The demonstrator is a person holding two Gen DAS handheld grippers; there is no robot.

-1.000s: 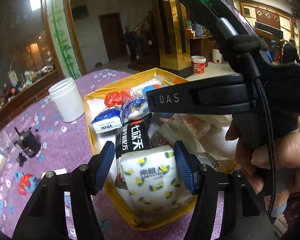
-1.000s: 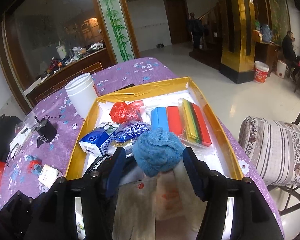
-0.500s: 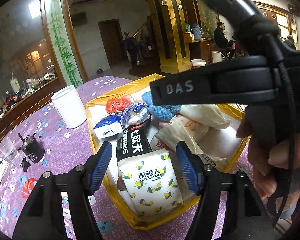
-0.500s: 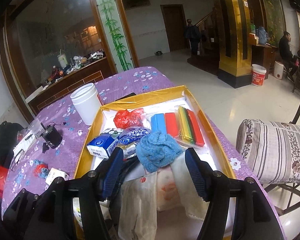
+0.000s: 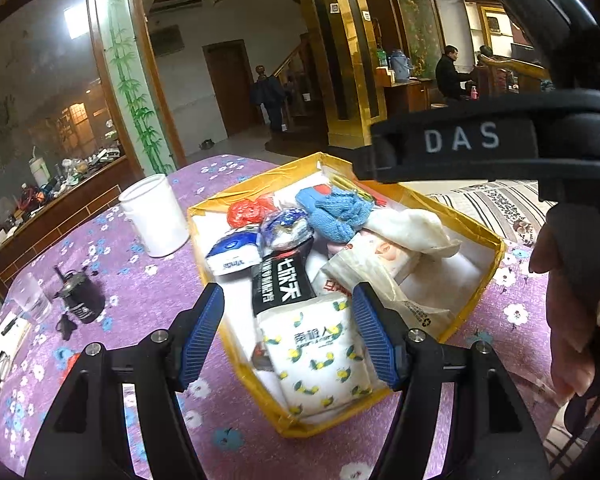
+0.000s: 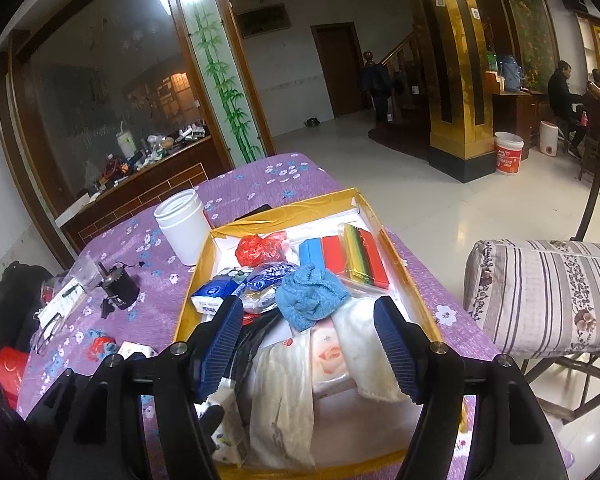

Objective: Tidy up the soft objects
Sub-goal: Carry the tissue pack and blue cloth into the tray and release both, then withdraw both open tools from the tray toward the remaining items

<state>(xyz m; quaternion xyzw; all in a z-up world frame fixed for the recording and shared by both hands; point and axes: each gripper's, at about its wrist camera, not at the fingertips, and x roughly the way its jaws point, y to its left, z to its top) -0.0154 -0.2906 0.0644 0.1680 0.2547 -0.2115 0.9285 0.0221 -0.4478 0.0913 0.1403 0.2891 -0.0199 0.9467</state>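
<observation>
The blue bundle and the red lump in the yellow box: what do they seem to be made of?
The blue bundle looks like knitted yarn or terry cloth: matte, with a ribbed, fuzzy surface. The red lump looks like thin plastic film, perhaps a crumpled bag: glossy, with sharp creases and highlights.

Box and jar on the table
Box (image 6: pixel 396 248) holds a knitted cloth (image 6: pixel 310 296); jar (image 6: pixel 180 226) stands at its ten o'clock.

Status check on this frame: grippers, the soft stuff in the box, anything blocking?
Left hand-held gripper open, empty. Right hand-held gripper opening, empty. Blue knit and tissue pack lie in the yellow box. Nothing in the way.
</observation>
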